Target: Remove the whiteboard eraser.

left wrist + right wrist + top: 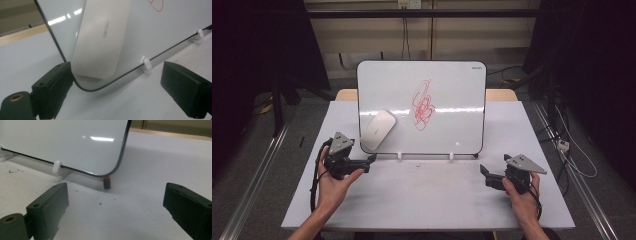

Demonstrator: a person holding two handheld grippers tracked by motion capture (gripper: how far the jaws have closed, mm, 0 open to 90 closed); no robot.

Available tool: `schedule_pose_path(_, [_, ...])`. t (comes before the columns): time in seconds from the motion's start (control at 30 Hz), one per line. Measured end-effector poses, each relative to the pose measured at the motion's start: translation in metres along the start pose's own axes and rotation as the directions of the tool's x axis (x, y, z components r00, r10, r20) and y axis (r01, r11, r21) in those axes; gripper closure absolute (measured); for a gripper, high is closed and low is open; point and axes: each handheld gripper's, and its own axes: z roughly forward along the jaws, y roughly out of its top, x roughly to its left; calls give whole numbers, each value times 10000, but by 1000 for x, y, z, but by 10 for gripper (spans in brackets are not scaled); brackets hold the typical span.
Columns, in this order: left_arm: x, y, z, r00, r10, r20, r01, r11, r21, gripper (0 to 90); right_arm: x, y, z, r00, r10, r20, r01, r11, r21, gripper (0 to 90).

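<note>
A white board with a thin black rim [447, 80] stands near the far edge of the pale grey surface [427, 195]. A flat white oval eraser [379, 130] sticks to the board's lower left corner. The left tool [371, 161] is just beside that corner, jaws apart, holding nothing. The right tool [484, 172] sits near the right edge, jaws apart, holding nothing too.

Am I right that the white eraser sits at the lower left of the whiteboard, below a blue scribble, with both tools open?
Not quite: the scribble is red, not blue, as the high view shows. The rest holds: the white eraser sits at the lower left of the whiteboard, and the left tool and right tool both stand open.
</note>
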Motion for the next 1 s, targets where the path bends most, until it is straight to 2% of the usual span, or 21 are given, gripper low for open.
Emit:
schedule_pose_path(0.07, [-2, 5, 6, 9996, 162, 230, -163, 9999, 37, 122, 0, 0, 0, 10000, -25, 10, 25, 10000, -16, 62])
schedule_pose_path(0.1, [-3, 9, 10, 9994, 336, 111, -337, 9994, 60, 143, 0, 0, 0, 10000, -40, -1, 40, 10000, 14, 62])
schedule_pose_path(0.23, [-3, 16, 16, 9990, 435, 114, -435, 9991, 1, 167, 1, 1, 0, 10000, -61, -20, 61, 10000, 37, 62])
schedule_pose_path(0.3, [-2, 22, 20, 9977, 674, -19, -674, 9977, 58, 173, 2, 1, 0, 10000, -83, -28, 83, 10000, 26, 62])
schedule_pose_path(0.47, [1, 33, 27, 9956, 926, -126, -925, 9957, 110, 190, 2, 1, 0, 9999, -107, -9, 107, 9999, 20, 62])
schedule_pose_path(0.5, [2, 35, 29, 9964, 837, -144, -836, 9965, 58, 191, 3, 1, 1, 9999, -139, -33, 139, 9999, 21, 63])
schedule_pose_path(0.6, [3, 39, 34, 9940, 1054, -290, -1049, 9943, 184, 189, 3, 1, 1, 9999, -115, -37, 116, 9999, 45, 63])
schedule_pose_path(0.63, [3, 41, 36, 9896, 1350, -487, -1336, 9905, 312, 189, 3, 1, 1, 9999, -121, -36, 121, 9999, 43, 63])
schedule_pose_path(0.67, [4, 42, 38, 9878, 1454, -559, -1432, 9888, 409, 188, 3, 1, 1, 9999, -133, -38, 133, 9999, 32, 63])
schedule_pose_path(0.77, [3, 44, 45, 9863, 1533, -616, -1500, 9872, 547, 187, 3, 1, 1, 9999, -152, -53, 152, 9999, 33, 63])
schedule_pose_path(0.83, [1, 44, 47, 9827, 1720, -690, -1678, 9839, 622, 189, 3, 1, 1, 9999, -150, -73, 150, 9999, 42, 62])
schedule_pose_path(0.87, [0, 44, 49, 9776, 1975, -731, -1924, 9787, 713, 189, 3, 1, 1, 9999, -150, -73, 150, 9999, 42, 62])
schedule_pose_path(0.9, [-2, 44, 51, 9763, 1970, -894, -1922, 9795, 601, 189, 3, 1, 1, 9999, -146, -70, 147, 9999, 68, 62])
schedule_pose_path(0.93, [-3, 44, 52, 9722, 2142, -950, -2084, 9757, 678, 189, 3, 1, 1, 9999, -154, -74, 154, 9999, 70, 62])
schedule_pose_path(0.97, [-4, 44, 53, 9612, 2501, -1162, -2414, 9668, 837, 189, 3, 1, 1, 9999, -154, -77, 155, 9999, 76, 62])
schedule_pose_path(1.0, [-4, 44, 53, 9612, 2501, -1162, -2414, 9668, 837, 189, 3, 1, 1, 9999, -154, -77, 155, 9999, 76, 62])
